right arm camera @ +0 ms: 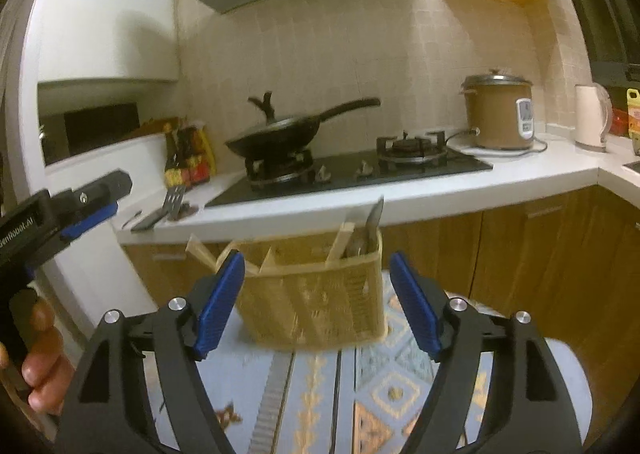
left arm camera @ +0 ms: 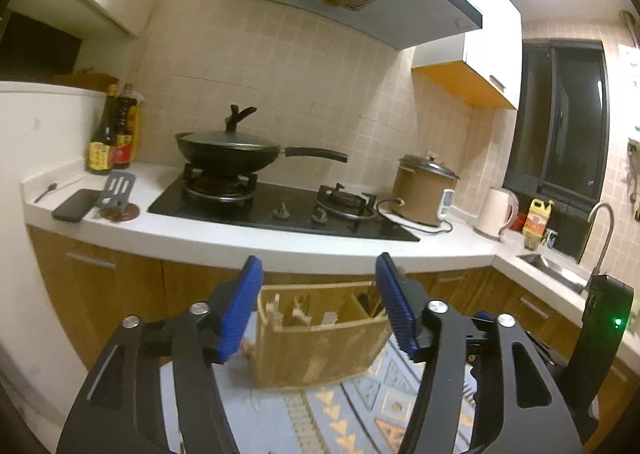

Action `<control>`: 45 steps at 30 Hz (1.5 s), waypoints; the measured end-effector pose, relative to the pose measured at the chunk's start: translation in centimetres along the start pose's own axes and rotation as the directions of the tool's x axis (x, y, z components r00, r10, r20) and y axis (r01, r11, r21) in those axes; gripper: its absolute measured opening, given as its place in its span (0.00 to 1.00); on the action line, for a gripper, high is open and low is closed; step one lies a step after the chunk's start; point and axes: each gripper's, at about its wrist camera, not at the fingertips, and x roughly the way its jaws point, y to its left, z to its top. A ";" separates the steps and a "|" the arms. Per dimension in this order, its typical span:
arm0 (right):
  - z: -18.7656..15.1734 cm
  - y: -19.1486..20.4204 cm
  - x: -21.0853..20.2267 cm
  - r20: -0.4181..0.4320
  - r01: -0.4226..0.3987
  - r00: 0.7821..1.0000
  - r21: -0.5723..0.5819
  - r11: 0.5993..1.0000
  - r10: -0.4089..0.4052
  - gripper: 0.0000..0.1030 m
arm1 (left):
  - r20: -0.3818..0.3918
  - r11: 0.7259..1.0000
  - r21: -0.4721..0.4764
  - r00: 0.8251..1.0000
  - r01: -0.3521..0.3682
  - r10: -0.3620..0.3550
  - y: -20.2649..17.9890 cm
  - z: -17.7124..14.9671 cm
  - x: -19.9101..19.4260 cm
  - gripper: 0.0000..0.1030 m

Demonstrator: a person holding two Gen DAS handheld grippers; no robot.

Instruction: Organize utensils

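On a patterned cloth surface [left arm camera: 360,414] before the kitchen counter stands the light, stiff bamboo caddy [left arm camera: 316,346], best gripped by its rim, both grippers' [left arm camera: 320,306] [right arm camera: 316,302] fingers apart, empty.

A utensil holder [right arm camera: 312,294] stands on a patterned cloth [right arm camera: 380,386] before the surface [right arm camera: 400,194], where a wok [right arm camera: 280,138] sits left of a rice cooker [right arm camera: 498,114].
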 end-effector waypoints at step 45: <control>-8.3 -0.5 -4.1 0.127 0.166 0.979 -0.042 0.985 -0.160 0.92 | 0.096 0.928 0.099 0.932 -0.358 0.349 -0.8 -14.4 -3.2 0.92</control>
